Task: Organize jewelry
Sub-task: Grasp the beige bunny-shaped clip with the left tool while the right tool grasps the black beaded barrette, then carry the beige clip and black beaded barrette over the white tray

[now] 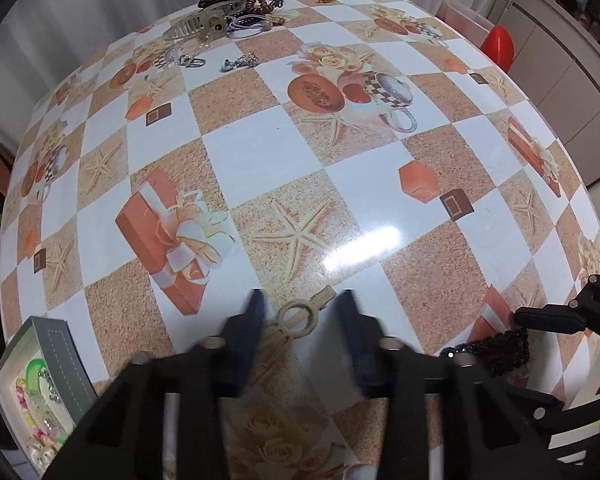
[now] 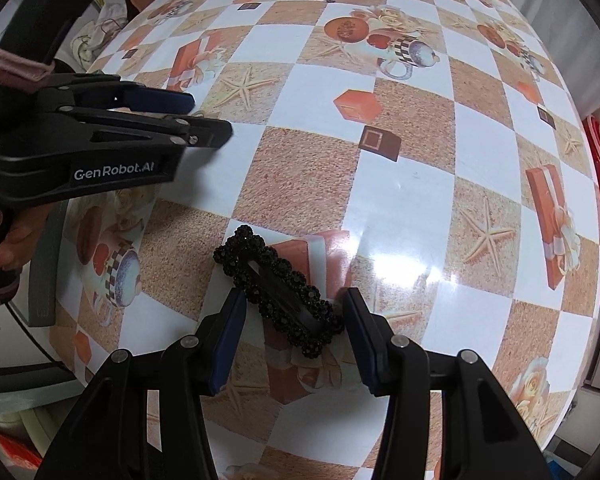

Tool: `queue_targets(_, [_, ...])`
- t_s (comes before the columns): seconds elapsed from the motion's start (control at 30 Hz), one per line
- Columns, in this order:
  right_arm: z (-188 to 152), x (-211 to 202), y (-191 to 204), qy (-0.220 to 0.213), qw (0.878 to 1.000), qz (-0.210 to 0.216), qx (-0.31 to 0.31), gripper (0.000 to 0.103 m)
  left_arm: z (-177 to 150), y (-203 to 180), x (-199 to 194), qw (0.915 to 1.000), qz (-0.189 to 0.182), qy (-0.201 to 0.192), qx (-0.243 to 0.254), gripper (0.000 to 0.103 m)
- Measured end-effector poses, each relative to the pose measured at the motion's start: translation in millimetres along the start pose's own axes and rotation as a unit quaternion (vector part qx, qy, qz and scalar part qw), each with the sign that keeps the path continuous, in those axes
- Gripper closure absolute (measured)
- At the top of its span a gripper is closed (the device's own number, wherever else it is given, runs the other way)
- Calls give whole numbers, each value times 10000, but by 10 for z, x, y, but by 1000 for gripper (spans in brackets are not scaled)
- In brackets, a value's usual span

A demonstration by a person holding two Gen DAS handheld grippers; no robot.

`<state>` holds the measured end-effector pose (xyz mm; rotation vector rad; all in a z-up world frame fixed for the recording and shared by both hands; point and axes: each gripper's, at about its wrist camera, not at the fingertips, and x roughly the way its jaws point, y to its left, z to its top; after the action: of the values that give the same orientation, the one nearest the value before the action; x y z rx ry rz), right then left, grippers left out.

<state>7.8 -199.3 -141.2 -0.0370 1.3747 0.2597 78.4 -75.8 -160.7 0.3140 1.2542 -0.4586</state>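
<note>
Lying flat on the table (image 2: 400,184), the black clip (image 2: 278,294) is bracketed by the spread right gripper (image 2: 294,306); it could be skidded if closed on askew. A beige clip (image 1: 300,312) is likewise framed between the spread fingers of the left gripper (image 1: 302,310), beside the box (image 1: 56,344).

Right claw (image 2: 294,312) sits wide open over a black beaded hair clip (image 2: 278,290) lying flat on the checkered bench (image 2: 400,184). Left claw (image 2: 204,118) pokes in from the left, fingers close together.
</note>
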Motion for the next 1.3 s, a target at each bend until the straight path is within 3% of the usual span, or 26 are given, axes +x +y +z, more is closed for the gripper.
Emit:
queue_targets(0.07, [6, 0, 9, -4, 10000, -21, 35, 49, -12, 29, -15, 9998, 6, 30, -197, 75])
queue_targets(0.23, [29, 5, -23, -20, 9997, 19, 261, 50, -90, 192, -44, 9958, -185, 129, -885, 76])
queue_targets(0.43, [55, -10, -135, -12, 9973, 212, 699, 50, -285, 258, -148, 9907, -213, 153, -1333, 76])
queue_targets(0.87, [85, 3, -124, 54, 9942, 355, 1013, 50, -550, 278, -225, 9856, -194, 268, -1661, 79])
queue_targets(1.3, [139, -81, -32, 47, 9924, 459, 1139, 50, -643, 367, -511, 9809, -272, 109, -1925, 79])
